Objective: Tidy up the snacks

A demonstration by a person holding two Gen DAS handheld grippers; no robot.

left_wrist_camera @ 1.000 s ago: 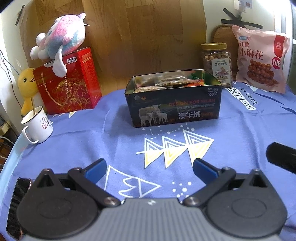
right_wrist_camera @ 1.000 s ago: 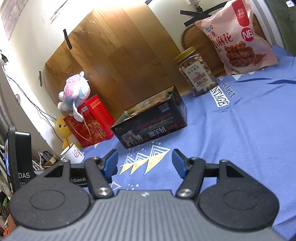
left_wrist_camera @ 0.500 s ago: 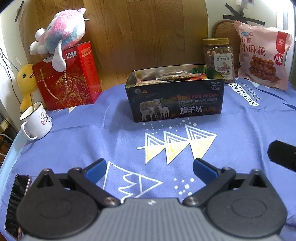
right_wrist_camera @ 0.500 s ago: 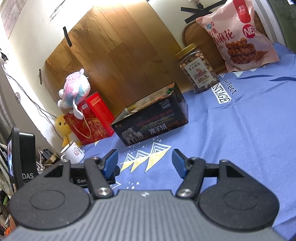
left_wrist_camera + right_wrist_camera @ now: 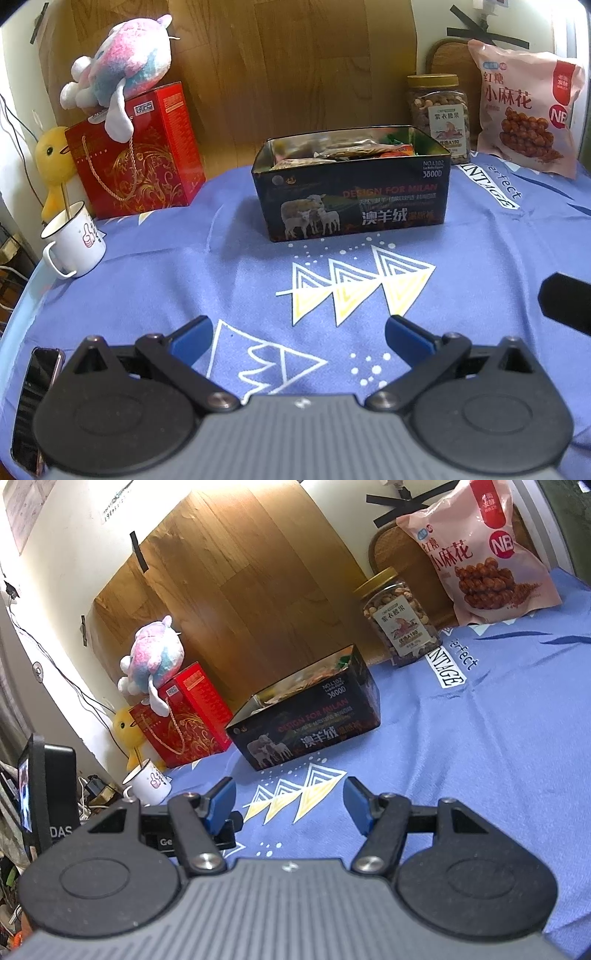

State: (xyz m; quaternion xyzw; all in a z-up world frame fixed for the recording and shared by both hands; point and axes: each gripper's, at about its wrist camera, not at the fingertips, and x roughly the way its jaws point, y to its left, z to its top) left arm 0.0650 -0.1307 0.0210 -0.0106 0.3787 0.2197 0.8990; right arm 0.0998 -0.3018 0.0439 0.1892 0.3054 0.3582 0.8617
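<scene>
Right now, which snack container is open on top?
The black tin in the middle: packets show above its rim. The nut jar is lidded and the pink bag sealed.

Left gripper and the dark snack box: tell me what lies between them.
Only bare blue cloth with printed triangles; nothing stands between the open left gripper and the snack box, per the left wrist view.

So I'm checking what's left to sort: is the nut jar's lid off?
No, the nut jar stands behind the tin box with its yellow lid on.
</scene>
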